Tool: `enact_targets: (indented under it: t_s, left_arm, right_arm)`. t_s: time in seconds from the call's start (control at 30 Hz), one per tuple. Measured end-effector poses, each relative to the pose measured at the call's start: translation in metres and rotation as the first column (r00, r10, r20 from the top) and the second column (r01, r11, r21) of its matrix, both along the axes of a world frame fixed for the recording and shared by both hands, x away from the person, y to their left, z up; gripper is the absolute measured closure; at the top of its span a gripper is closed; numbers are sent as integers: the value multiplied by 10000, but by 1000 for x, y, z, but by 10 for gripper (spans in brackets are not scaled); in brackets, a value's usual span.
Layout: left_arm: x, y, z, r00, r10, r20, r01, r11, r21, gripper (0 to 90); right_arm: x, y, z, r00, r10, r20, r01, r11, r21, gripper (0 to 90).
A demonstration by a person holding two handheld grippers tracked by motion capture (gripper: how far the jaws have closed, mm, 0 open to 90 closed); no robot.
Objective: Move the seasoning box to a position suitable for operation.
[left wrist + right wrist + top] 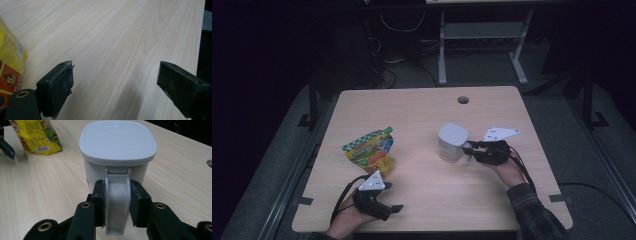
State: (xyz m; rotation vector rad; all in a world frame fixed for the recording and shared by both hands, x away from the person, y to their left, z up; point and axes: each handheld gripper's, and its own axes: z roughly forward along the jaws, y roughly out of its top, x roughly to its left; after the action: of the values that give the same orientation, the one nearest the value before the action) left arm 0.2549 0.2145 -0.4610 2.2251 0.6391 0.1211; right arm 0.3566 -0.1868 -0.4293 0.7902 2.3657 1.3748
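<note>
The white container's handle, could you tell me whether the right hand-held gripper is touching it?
Touching. The right gripper view shows both pads of the right hand-held gripper pressed against the sides of the handle of the white container.

Left gripper [398,207]: held low near the table's front edge, jaws spread wide, nothing between them. Right gripper [468,148]: held level by the right hand [507,167], jaws pressed on both sides of a white handle [117,202].
</note>
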Motion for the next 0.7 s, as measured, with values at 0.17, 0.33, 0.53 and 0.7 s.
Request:
enact_targets:
  t_s: [0.17,0.33,0.53,0.7]
  left_arm:
    - [0,0,0,10000,26,-5,-26,10000,-20,131]
    - [0,0,0,10000,50,-9,-50,10000,-30,131]
    - [0,1,0,10000,58,-10,-58,10000,-30,131]
    - [0,0,0,10000,64,-3,-64,10000,-25,131]
  right_arm:
    - [-3,0,2,10000,20,59,-19,10000,-75,686]
    - [-10,0,5,9999,59,97,-57,9998,-173,687]
    - [-21,2,7,9998,185,121,-182,9995,-243,687]
    - [-29,2,7,9995,296,81,-295,9995,-149,687]
